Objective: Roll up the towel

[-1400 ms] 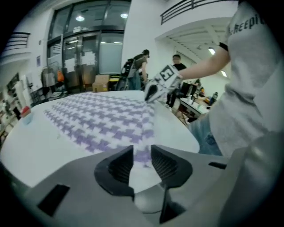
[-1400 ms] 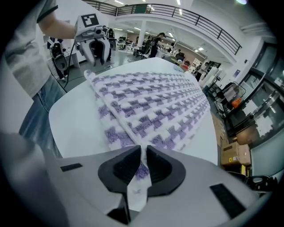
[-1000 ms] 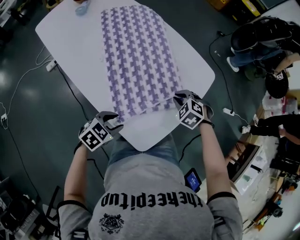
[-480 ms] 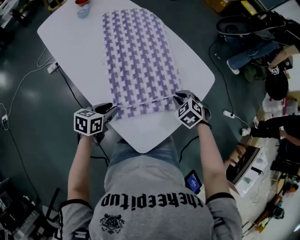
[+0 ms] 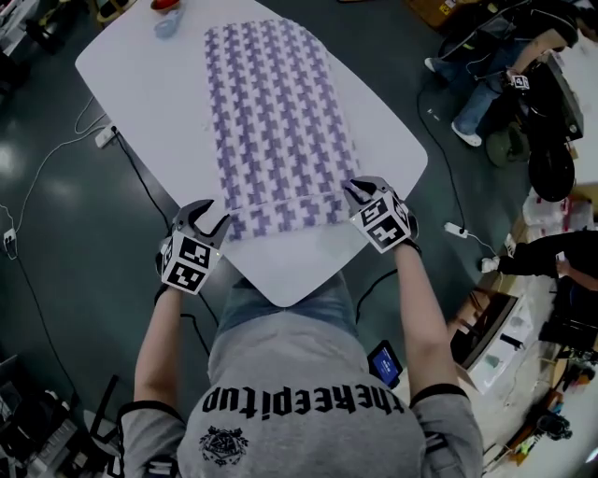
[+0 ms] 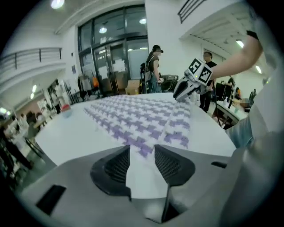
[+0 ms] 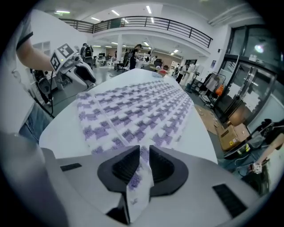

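Observation:
A purple-and-white houndstooth towel (image 5: 276, 112) lies lengthwise on the white oval table (image 5: 140, 93). My right gripper (image 5: 358, 189) is at the towel's near right corner. In the right gripper view its jaws (image 7: 144, 150) pinch a strip of towel (image 7: 137, 111); they have just been opening slightly, with the cloth still between the pads. My left gripper (image 5: 207, 217) is at the near left corner. Its jaws (image 6: 141, 150) stand apart and have just been closing. The towel (image 6: 137, 119) corner lies just past the tips, over bare table.
A small blue object (image 5: 166, 23) and a red one sit at the table's far end. A power strip (image 5: 103, 133) and cables lie on the dark floor at left. People sit at the upper right (image 5: 486, 65). The table's near edge (image 5: 290, 280) is against my body.
My left gripper swung out from the table's edge and came in to the towel's near left corner. The right gripper stayed at the near right corner. The towel's near edge now lies straighter.

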Available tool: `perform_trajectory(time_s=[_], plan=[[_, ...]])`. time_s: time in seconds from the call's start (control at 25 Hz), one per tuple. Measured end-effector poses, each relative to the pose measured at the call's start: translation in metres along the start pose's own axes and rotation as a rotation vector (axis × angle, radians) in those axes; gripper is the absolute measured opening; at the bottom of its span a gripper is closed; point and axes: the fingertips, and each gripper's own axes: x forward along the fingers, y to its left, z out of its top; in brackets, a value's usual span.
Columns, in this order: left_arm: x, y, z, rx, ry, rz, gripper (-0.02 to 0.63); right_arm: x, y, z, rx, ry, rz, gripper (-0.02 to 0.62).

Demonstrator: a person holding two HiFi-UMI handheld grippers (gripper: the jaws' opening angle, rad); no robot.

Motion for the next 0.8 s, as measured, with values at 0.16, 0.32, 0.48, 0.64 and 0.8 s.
perform_trajectory(time_s=[0.16,0.32,0.48,0.64,0.8], plan=[[-0.056,0.007,0.008,0.257,-0.111,0.041,0.156,-0.016,0.015,0.039,-0.027,-0.036,-0.053,0.043],[-0.047,-0.038,-0.024,0.404,0.024,-0.134,0.17,-0.035,0.038,0.042,-0.131,-0.067,0.022,0.044],[-0.006,-0.063,-0.052,0.377,0.138,-0.198,0.193,-0.02,0.061,-0.018,-0.326,0.055,0.127,0.1],[0.011,-0.061,-0.05,0.382,0.203,-0.19,0.193,-0.007,0.047,-0.058,-0.413,0.185,0.121,0.132],[0.018,-0.065,-0.044,0.395,0.242,-0.19,0.193,-0.002,0.033,-0.076,-0.499,0.25,0.067,0.131]])
